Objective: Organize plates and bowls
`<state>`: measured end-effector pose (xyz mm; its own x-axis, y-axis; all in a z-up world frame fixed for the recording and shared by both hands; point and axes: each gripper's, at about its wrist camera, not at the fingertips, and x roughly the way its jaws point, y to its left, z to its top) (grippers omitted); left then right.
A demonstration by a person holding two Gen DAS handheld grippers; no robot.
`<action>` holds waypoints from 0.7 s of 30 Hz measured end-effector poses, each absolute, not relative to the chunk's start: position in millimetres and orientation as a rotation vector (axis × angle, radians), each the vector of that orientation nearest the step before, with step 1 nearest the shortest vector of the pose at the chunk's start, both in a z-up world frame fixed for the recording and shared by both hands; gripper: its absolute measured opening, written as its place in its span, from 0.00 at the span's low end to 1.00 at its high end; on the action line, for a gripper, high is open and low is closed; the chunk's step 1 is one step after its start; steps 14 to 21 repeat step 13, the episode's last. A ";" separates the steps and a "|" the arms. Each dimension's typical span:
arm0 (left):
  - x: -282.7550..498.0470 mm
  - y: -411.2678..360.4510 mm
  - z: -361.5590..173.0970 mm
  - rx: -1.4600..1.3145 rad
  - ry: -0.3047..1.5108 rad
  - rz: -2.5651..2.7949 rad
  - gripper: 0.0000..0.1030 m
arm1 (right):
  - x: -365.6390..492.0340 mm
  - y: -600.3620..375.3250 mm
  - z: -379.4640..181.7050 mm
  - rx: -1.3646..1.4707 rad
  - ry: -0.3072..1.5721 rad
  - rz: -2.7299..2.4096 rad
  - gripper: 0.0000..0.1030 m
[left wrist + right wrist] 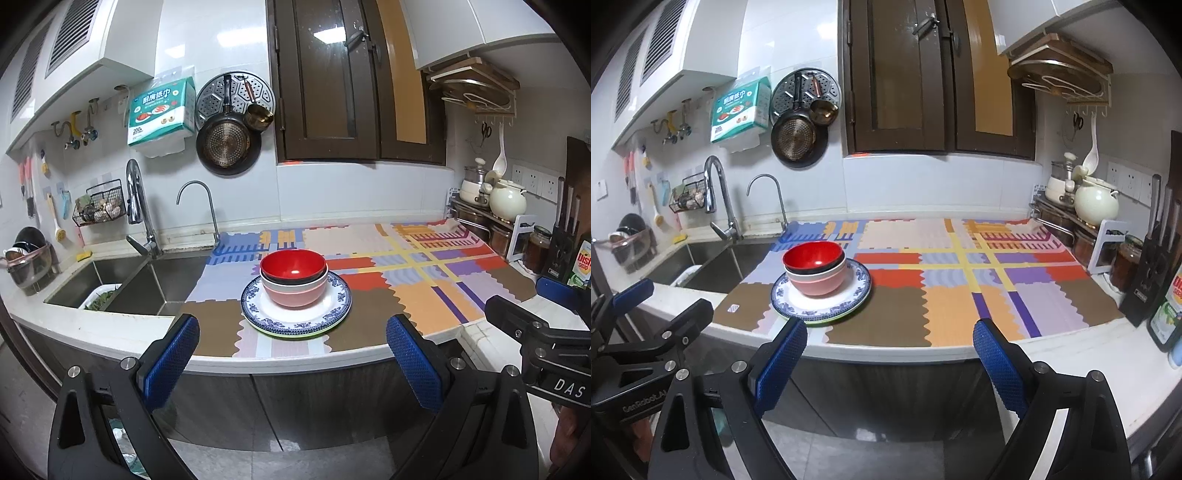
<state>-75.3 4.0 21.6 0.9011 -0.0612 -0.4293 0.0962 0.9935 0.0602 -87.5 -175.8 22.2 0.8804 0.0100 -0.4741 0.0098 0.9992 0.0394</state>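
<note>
left gripper and right gripper wide apart, empty, short of counter edge. 3 bowls nested on plates, patterned mat. sink left, knife block right.

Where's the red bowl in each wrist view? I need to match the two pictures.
Left wrist: the red bowl tops the stack near centre, between the open fingers of the left gripper.
Right wrist: the red bowl sits left of centre, above the left finger of the open right gripper.
Shared landmark: the blue-patterned plate under the bowls, right of the sink.
</note>
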 end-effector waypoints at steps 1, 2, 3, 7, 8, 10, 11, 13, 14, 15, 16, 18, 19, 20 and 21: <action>-75.8 4.5 21.6 0.078 0.440 -0.080 1.00 | -88.6 -175.1 22.8 0.037 0.492 -0.001 0.90; -76.8 4.7 21.8 0.077 0.438 -0.082 1.00 | -89.4 -174.4 23.2 0.033 0.490 -0.002 0.90; -77.2 4.9 21.7 0.077 0.439 -0.081 1.00 | -90.8 -173.9 23.6 0.029 0.488 -0.002 0.90; -77.7 5.2 23.2 0.078 0.443 -0.073 1.00 | -93.1 -172.2 25.6 0.026 0.483 -0.002 0.90; -78.3 5.4 23.7 0.078 0.442 -0.068 1.00 | -93.0 -172.0 25.5 0.026 0.481 -0.003 0.90; -79.3 5.6 23.9 0.079 0.439 -0.059 1.00 | -92.8 -171.7 25.0 0.020 0.484 -0.005 0.90; -79.2 5.7 23.9 0.080 0.439 -0.058 1.00 | -92.0 -171.6 25.1 0.021 0.487 -0.005 0.90; -78.4 5.4 23.9 0.079 0.444 -0.064 1.00 | -91.8 -171.6 24.8 0.023 0.490 -0.006 0.90; -78.4 5.4 23.9 0.079 0.444 -0.064 1.00 | -91.8 -171.6 24.8 0.023 0.490 -0.006 0.90; -78.4 5.4 23.9 0.079 0.444 -0.064 1.00 | -91.8 -171.6 24.8 0.023 0.490 -0.006 0.90; -78.4 5.4 23.9 0.079 0.444 -0.064 1.00 | -91.8 -171.6 24.8 0.023 0.490 -0.006 0.90; -78.4 5.4 23.9 0.079 0.444 -0.064 1.00 | -91.8 -171.6 24.8 0.023 0.490 -0.006 0.90; -78.4 5.4 23.9 0.079 0.444 -0.064 1.00 | -91.8 -171.6 24.8 0.023 0.490 -0.006 0.90; -78.4 5.4 23.9 0.079 0.444 -0.064 1.00 | -91.8 -171.6 24.8 0.023 0.490 -0.006 0.90; -78.4 5.4 23.9 0.079 0.444 -0.064 1.00 | -91.8 -171.6 24.8 0.023 0.490 -0.006 0.90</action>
